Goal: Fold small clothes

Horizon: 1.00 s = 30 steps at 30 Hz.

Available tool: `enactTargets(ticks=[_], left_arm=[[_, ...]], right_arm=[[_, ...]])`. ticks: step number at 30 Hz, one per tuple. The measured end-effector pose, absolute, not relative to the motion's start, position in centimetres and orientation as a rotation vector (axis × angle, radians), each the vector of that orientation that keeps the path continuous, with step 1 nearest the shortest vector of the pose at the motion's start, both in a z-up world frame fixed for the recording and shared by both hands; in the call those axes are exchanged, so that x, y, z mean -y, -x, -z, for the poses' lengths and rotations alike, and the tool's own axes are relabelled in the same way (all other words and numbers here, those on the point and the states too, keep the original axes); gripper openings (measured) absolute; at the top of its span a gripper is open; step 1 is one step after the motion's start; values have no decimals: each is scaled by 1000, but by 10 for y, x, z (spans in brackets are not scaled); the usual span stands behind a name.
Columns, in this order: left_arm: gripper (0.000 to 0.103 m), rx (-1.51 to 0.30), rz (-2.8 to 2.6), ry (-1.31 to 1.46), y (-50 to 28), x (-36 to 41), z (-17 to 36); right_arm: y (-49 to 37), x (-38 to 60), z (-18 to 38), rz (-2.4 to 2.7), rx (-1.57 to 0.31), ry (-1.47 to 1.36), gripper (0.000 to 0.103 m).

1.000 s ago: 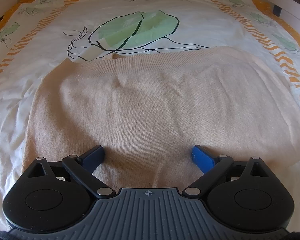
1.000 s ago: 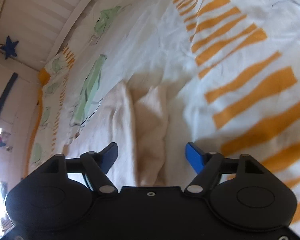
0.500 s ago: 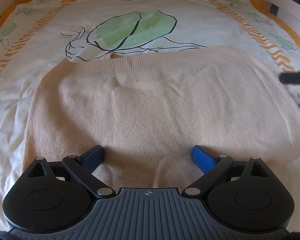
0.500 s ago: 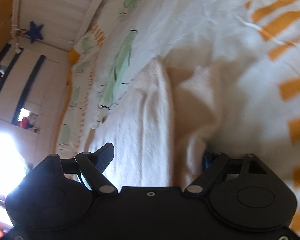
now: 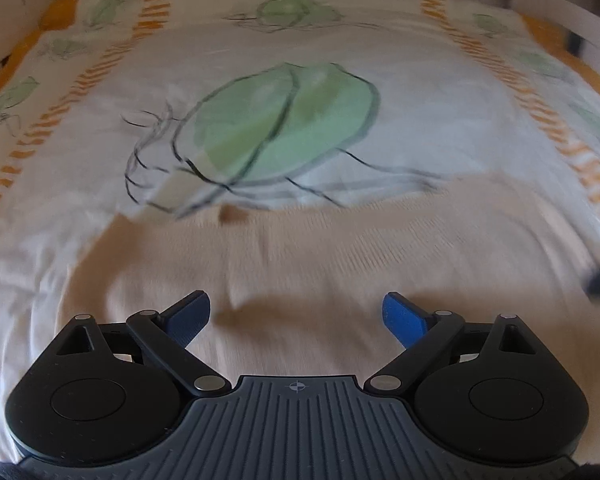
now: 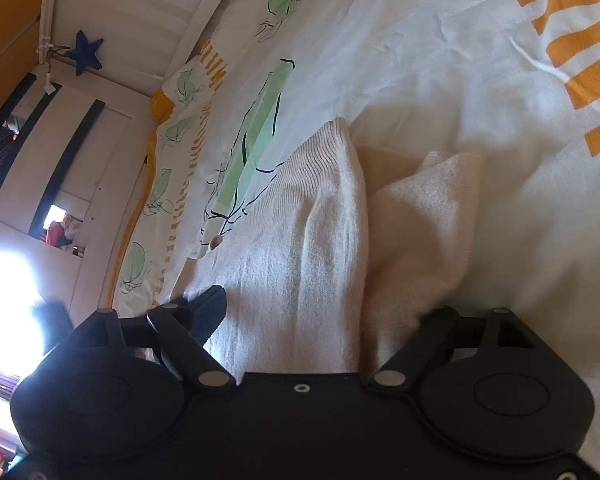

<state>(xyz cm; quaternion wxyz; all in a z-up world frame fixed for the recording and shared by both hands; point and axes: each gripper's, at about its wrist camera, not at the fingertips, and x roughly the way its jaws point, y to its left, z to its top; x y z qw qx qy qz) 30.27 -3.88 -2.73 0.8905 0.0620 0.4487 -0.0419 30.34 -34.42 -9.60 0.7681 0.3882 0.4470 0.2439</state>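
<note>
Two grippers: both over a beige knit garment on a bed, each with jaws spread wide.
Left gripper [image 5: 296, 316]: released, nothing between the blue fingers [image 5: 404, 320]; it hangs above the near part of the garment, view motion-blurred.
Right gripper [image 6: 320, 312]: jaws wide and have just been opening, not clamped; a raised fold of the garment lies between them, near finger [image 6: 208, 312] on the left side, other fingertip hidden under the cloth; cannot tell if it touches.
Garment [image 5: 340, 264]: beige knit, spread flat across the cover in the left view; ribbed edge on the far side; right edge bunched into two upright folds [image 6: 332, 220] in the right view.
Bed cover [image 5: 420, 120]: white, green leaf print just beyond the ribbed edge, orange dashed stripes down both sides.
Far: white slatted bed end [image 6: 140, 12], blue star [image 6: 85, 53] hanging beside it.
</note>
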Motion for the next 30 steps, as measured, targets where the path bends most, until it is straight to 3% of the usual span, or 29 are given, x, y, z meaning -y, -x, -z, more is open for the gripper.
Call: enactTargets(ticks=[8,11,13,22,23,24,25,26,30], left_arm=[[97,-1002,37,-174,-335,45,54],[92,-1005,43,-145,-332,40,45],[85,-998,48,-98,-321,34,36],[86,-994,114,-6,-233,16,36],[86,-979,116,-23,-227,16,39],[86,-971,128,-55,-224,18,41],[86,-965,142,-91,-223,21,42],[86,-962,154,-108,-225,23,42],[83,-982,209,-12,-236,2,32]], right_arm=[[-303,336,93,-541,-961,-807,93],[-302,335,92,-542,-955,-792,95],[-302,335,92,-546,-952,-790,96],[-297,336,91,-584,-958,-748,93],[-295,335,89,-569,-959,-726,83],[-293,333,87,-541,-963,-690,59],[-292,332,86,-514,-974,-656,48],[-290,331,84,-486,-992,-627,26],[-280,332,67,-459,-960,-694,25]])
